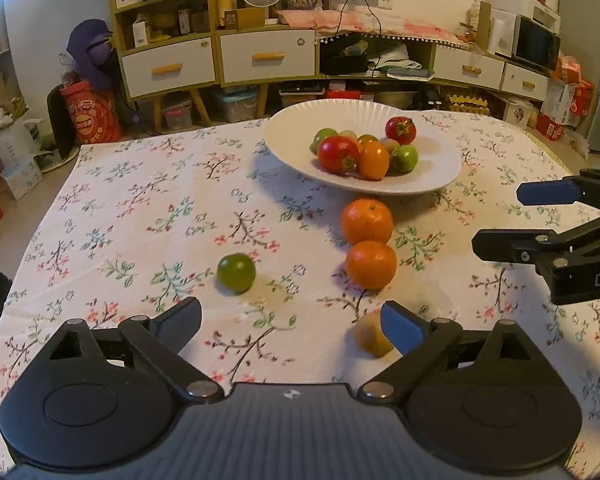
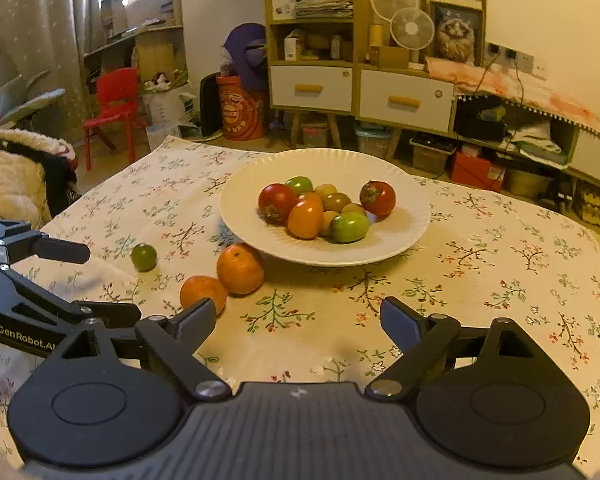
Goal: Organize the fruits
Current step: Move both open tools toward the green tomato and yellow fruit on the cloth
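- Left wrist view: the left claw (image 1: pixel 290 320) stands wide open over the bench (image 1: pixel 140 220), which wears a white cloth printed with small flowers. Nothing sits between its fingers.
- Its right finger (image 1: pixel 402 328) partly hides a small yellowish fruit (image 1: pixel 370 340) that lies on the cloth; whether they touch cannot be told.
- A green fruit (image 1: pixel 236 272) lies ahead of the left finger, apart from it.
- Two oranges rest touching one another: the near orange (image 1: pixel 371 264) and the far orange (image 1: pixel 367 220), the far one just before the white plate (image 1: pixel 300 128).
- The plate holds a heap of red, orange and green fruits (image 1: pixel 360 152).
- The right claw (image 1: pixel 496 218) reaches in from the right edge, fingers spread, holding nothing.
- Right wrist view: the right claw (image 2: pixel 298 320) is wide open above bare cloth, gripping nothing.
- Its left finger (image 2: pixel 198 320) overlaps the near orange (image 2: pixel 202 292) in the picture; contact cannot be told.
- The far orange (image 2: pixel 240 268) lies against the plate (image 2: pixel 340 164) rim, and the green fruit (image 2: pixel 144 257) sits off to the left.
- The left claw (image 2: pixel 88 280) enters from the left edge, open.
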Motion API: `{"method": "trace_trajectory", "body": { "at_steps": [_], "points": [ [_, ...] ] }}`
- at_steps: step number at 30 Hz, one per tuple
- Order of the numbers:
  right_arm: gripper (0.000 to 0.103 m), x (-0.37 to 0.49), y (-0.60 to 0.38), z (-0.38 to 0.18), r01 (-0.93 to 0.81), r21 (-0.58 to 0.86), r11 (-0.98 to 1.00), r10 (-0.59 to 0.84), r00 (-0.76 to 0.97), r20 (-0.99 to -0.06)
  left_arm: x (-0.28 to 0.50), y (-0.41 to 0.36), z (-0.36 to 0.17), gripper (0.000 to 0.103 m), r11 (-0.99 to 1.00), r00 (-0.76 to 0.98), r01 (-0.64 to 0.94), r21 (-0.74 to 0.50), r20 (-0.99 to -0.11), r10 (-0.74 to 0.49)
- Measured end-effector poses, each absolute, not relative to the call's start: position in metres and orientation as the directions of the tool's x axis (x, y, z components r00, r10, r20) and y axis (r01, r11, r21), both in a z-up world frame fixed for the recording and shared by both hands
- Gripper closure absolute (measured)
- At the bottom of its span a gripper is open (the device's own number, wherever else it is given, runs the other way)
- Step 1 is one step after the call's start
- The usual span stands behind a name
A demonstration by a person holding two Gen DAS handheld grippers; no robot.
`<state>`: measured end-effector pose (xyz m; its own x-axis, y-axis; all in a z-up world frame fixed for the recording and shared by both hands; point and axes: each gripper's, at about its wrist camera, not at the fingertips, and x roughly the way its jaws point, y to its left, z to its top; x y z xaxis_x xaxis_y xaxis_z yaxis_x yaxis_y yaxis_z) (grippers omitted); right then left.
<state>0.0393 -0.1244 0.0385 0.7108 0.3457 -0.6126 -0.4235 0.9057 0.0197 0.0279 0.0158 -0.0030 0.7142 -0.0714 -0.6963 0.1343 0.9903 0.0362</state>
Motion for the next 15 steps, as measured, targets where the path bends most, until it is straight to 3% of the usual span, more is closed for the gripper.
{"method": "trace_trajectory", "body": {
  "at_steps": [7, 15],
  "points": [
    [0.007, 0.033, -0.118, 0.032, -0.451, 0.012, 0.893, 0.360, 0.698, -0.619, 0.025, 0.022, -0.015, 0.002, 0.989, 0.695, 0.132, 0.063, -0.718, -0.047],
    [0.005, 0.031, -0.109, 0.024, -0.474, -0.001, 0.880, 0.366, 0.681, -0.634, 0.026, 0.029, -0.025, 0.001, 0.988, 0.682, 0.121, 0.095, -0.731, -0.013]
  ]
}}
